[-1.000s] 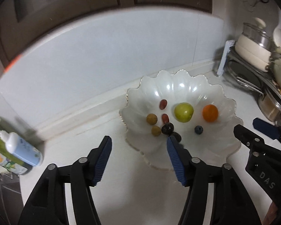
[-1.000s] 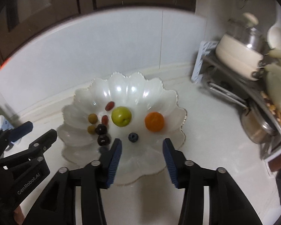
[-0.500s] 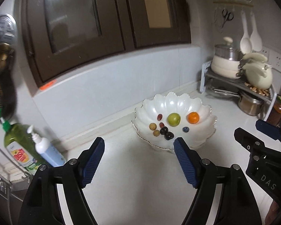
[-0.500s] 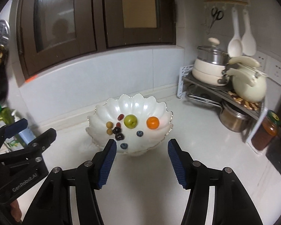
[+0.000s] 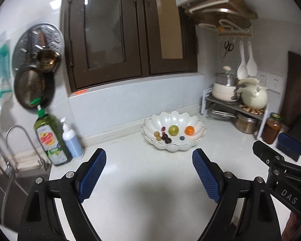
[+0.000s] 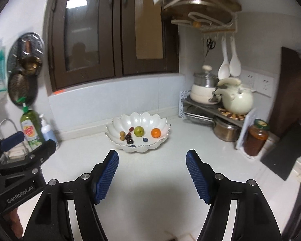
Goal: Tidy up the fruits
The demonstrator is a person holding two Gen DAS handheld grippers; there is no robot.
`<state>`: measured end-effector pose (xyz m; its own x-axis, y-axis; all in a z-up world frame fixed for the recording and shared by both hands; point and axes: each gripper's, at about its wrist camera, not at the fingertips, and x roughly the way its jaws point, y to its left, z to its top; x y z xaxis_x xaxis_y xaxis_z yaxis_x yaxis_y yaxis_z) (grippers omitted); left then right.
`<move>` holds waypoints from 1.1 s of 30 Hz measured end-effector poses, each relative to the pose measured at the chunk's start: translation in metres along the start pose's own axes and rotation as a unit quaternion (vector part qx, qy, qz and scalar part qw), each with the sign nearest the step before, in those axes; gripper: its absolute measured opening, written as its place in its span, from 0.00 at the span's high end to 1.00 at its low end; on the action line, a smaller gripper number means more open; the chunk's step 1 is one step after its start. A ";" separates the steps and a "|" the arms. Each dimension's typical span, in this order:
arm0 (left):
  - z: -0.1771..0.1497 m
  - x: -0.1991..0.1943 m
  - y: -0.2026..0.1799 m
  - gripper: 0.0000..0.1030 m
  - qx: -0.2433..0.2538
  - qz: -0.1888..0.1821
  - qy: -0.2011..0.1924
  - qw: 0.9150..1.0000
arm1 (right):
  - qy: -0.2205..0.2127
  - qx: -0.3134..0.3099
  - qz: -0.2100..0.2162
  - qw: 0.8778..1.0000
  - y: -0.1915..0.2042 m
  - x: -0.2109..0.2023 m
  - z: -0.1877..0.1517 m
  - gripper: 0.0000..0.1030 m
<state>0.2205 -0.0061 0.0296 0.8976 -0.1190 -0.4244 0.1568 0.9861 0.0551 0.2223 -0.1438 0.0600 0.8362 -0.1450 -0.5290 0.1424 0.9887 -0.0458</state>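
Note:
A white scalloped bowl (image 5: 198, 123) (image 6: 162, 123) stands on the white counter by the back wall. It holds a green fruit (image 5: 173, 130) (image 6: 138, 131), an orange fruit (image 5: 189, 130) (image 6: 155, 133), a blueberry (image 5: 182, 138) (image 6: 145, 139), and several small dark, red and tan fruits (image 5: 164, 137) (image 6: 127, 136). My left gripper (image 5: 149, 157) hangs well back from the bowl, its jaws opening with nothing between them. Beside it, my right gripper (image 6: 152, 156) is equally far back, jaws opening and empty.
A green bottle (image 5: 50, 138) and a pump bottle (image 5: 72, 140) stand left by the sink tap (image 5: 18, 138). At right are a rack with pots (image 6: 214, 108), a cream kettle (image 6: 237, 99), a brown jar (image 6: 255, 137) and a dark board (image 6: 285, 152).
Both grippers have pulled far back and up from the bowl, which now looks small and distant. Both pairs of jaws have spread wider. The fruits stay in the bowl.

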 end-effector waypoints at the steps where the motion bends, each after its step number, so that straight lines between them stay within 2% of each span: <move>1: -0.005 -0.012 -0.001 0.13 -0.005 0.001 -0.005 1.000 | -0.005 0.000 0.002 1.000 -0.003 -0.016 -0.005 0.31; 4: -0.020 -0.057 -0.008 0.10 -0.013 0.009 -0.024 1.000 | -0.015 0.002 0.009 1.000 -0.011 -0.054 -0.018 0.31; 9: -0.035 -0.113 -0.018 0.10 -0.011 0.023 -0.035 0.999 | -0.028 -0.004 0.008 1.000 -0.019 -0.108 -0.036 0.26; 17: -0.051 -0.185 -0.022 0.05 -0.011 0.025 -0.057 0.998 | -0.057 -0.012 0.010 0.998 -0.022 -0.185 -0.052 0.26; 20: -0.057 -0.207 -0.021 0.04 -0.003 0.035 -0.064 0.997 | -0.065 -0.010 0.010 0.998 -0.022 -0.205 -0.056 0.22; 24: -0.063 -0.231 -0.018 0.03 0.002 0.034 -0.073 0.997 | -0.074 -0.005 0.003 0.997 -0.020 -0.229 -0.061 0.21; 29: -0.067 -0.251 -0.012 0.00 0.007 0.025 -0.080 0.996 | -0.071 0.006 0.008 0.997 -0.015 -0.247 -0.068 0.21; 33: -0.070 -0.260 -0.010 0.00 0.014 0.025 -0.081 0.996 | -0.068 0.006 -0.005 0.998 -0.011 -0.258 -0.073 0.21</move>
<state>-0.0430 0.0234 0.0765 0.9588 -0.0899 -0.2695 0.1201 0.9880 0.0976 -0.0343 -0.1141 0.1349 0.8988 -0.1585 -0.4086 0.1559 0.9870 -0.0399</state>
